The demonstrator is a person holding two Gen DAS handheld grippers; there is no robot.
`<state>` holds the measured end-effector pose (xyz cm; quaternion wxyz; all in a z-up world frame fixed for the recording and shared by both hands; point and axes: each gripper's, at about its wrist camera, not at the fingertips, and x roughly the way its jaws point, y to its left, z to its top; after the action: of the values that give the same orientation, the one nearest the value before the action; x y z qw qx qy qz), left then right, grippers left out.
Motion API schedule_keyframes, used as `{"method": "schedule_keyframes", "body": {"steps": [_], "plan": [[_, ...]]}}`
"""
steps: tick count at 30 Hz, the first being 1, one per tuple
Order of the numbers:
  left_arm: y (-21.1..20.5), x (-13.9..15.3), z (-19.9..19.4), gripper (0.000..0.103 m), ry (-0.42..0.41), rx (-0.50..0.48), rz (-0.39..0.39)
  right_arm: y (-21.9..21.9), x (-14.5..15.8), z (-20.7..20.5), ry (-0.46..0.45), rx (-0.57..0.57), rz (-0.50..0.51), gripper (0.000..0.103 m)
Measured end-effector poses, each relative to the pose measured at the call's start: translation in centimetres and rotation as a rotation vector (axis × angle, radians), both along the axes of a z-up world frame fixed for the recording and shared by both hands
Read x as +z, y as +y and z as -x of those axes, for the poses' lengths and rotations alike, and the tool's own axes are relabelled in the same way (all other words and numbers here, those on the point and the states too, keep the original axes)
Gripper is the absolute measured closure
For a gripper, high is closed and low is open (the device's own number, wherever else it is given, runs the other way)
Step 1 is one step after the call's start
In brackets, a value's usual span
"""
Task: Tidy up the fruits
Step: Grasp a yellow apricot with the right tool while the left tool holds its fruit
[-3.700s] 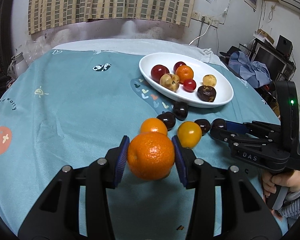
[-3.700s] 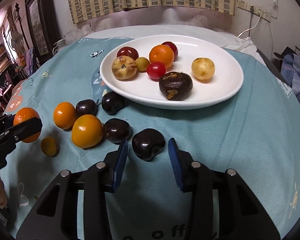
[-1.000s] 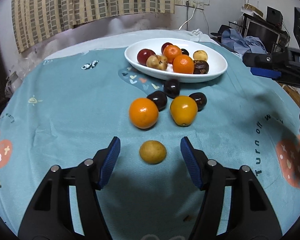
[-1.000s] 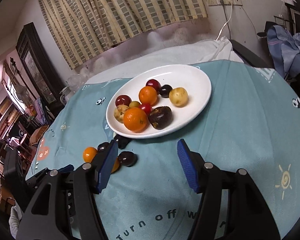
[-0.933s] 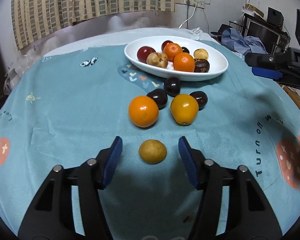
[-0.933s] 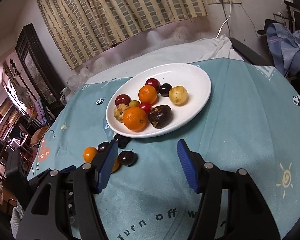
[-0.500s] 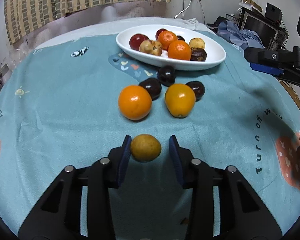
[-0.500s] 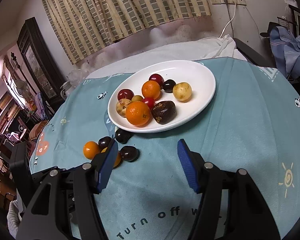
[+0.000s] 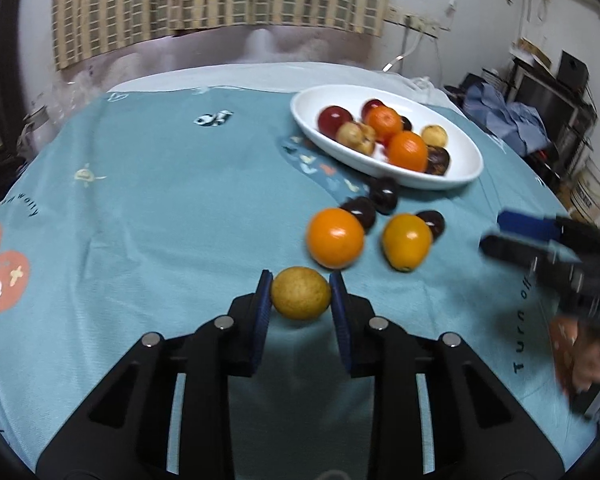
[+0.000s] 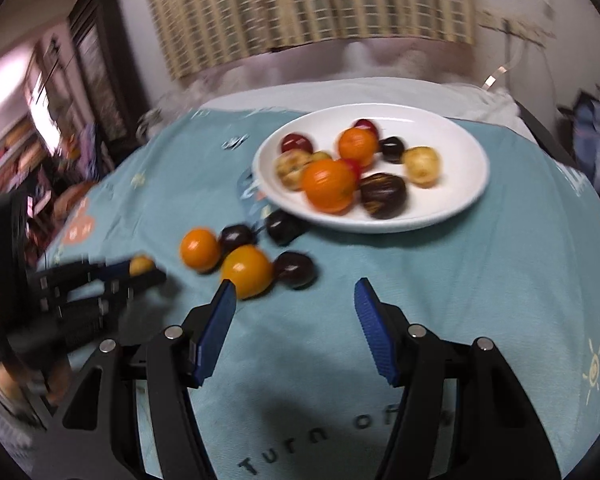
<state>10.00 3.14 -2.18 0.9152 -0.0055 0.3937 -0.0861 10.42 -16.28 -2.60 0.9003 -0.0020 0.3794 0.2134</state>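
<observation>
My left gripper [image 9: 300, 300] is shut on a small yellow-brown fruit [image 9: 301, 293] and holds it just above the teal cloth; it also shows in the right wrist view [image 10: 141, 265]. Ahead on the cloth lie an orange [image 9: 335, 237], a yellow-orange fruit [image 9: 406, 241] and three dark plums [image 9: 385, 200]. The white oval plate [image 9: 466, 148] at the far right holds several fruits, among them an orange [image 9: 408, 151]. My right gripper [image 10: 296, 304] is open and empty, above the cloth just near of a dark plum [image 10: 295, 269] and the yellow-orange fruit [image 10: 247, 271].
The round table wears a teal printed cloth [image 9: 160, 200]. A striped curtain [image 9: 220, 4] hangs behind it. Furniture and clothes [image 9: 516, 120] stand past the table's right edge. The right gripper shows blurred at the right of the left wrist view [image 9: 548, 240].
My left gripper has closed on the yellow-brown fruit and lifted it slightly. My right gripper has come down and nearer to the loose fruits on the cloth.
</observation>
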Motion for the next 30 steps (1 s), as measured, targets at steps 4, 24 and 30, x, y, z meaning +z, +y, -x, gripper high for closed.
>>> {"method": "schedule_keyframes", "body": {"steps": [4,24,30], "plan": [[0.5,0.3,0.0,0.074,-0.004,0.015,0.013,2.7,-0.4,0.2,-0.018,0.059,0.066,0.049],[0.4,0.3,-0.2,0.074,0.009,0.005,0.021,8.2,-2.7,-3.8,-0.079,0.277,0.341,0.055],[0.0,-0.1,-0.3,0.074,0.023,-0.008,0.01,7.7,-2.7,-2.6,-0.093,0.254,0.322,0.06]]}}
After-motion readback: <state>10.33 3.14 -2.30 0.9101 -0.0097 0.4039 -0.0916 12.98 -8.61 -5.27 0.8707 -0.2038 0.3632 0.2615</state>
